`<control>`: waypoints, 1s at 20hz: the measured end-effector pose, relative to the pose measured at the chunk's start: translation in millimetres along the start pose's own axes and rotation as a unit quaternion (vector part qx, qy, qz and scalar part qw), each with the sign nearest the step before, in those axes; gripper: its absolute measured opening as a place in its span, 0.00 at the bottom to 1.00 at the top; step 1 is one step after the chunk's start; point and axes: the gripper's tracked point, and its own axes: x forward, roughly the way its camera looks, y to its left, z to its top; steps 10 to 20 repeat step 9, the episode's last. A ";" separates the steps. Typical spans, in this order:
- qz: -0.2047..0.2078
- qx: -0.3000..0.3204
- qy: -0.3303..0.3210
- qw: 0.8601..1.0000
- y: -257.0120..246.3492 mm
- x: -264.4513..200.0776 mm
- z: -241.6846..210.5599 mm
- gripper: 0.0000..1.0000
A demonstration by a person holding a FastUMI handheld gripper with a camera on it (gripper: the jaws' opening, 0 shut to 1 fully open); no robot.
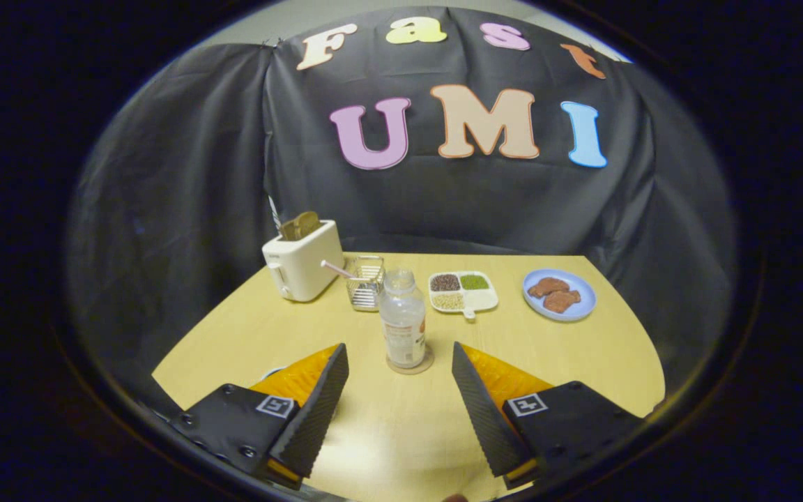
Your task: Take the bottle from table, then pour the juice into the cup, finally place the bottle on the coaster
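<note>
With the gripper (400,366) jaws spread wide and empty, I judge the bottle (403,321) settled upright on its coaster (427,365), so I'd retreat straight, brushing nothing.

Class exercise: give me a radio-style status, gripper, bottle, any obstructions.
Gripper open, holding nothing. Bottle upright on coaster, just ahead between the fingers. Wire basket behind the bottle, apart; nothing between fingers and bottle.

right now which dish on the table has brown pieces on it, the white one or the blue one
The round blue plate, far right beyond the open jaws, holds two brown pieces. The white divided tray beside it holds small heaps of grains instead.
</note>
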 end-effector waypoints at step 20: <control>-0.008 -0.009 -0.117 0.993 -12.6 -95.5 135.3 0.94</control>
